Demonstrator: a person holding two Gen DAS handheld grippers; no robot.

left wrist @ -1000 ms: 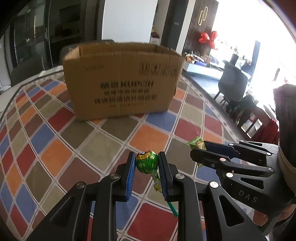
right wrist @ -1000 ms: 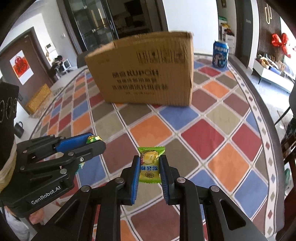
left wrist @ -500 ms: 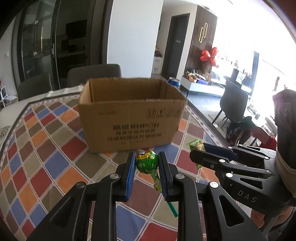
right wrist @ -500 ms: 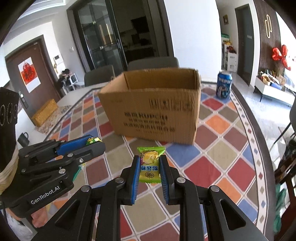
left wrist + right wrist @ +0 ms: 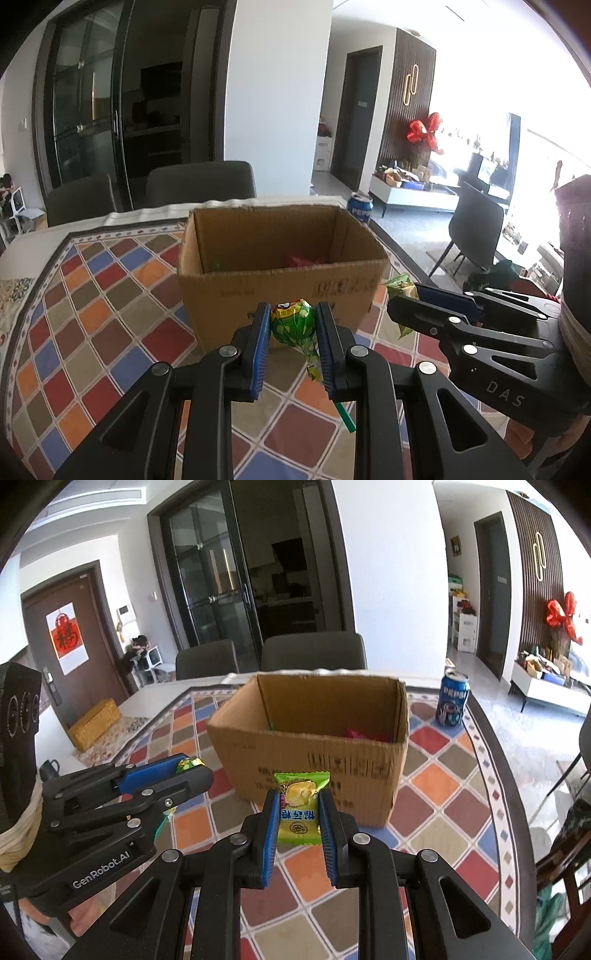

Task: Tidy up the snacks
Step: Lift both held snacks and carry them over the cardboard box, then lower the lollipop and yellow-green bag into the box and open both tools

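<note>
Patchwork tablecloth [image 5: 110,332], bare around the carton in both views. Open cardboard box [image 5: 280,266] ahead; something red already inside. Left gripper [image 5: 293,334] clamped on green lollipop [image 5: 291,325], right gripper [image 5: 298,810] clamped on durian candy [image 5: 299,805], both short of the near wall. Left to do, likely: carry over rim, release. Pepsi can [image 5: 452,698] untouched beyond.

Both my grippers are way higher now

I can see down into the cardboard box [image 5: 280,254], red packet [image 5: 360,734] inside.
</note>
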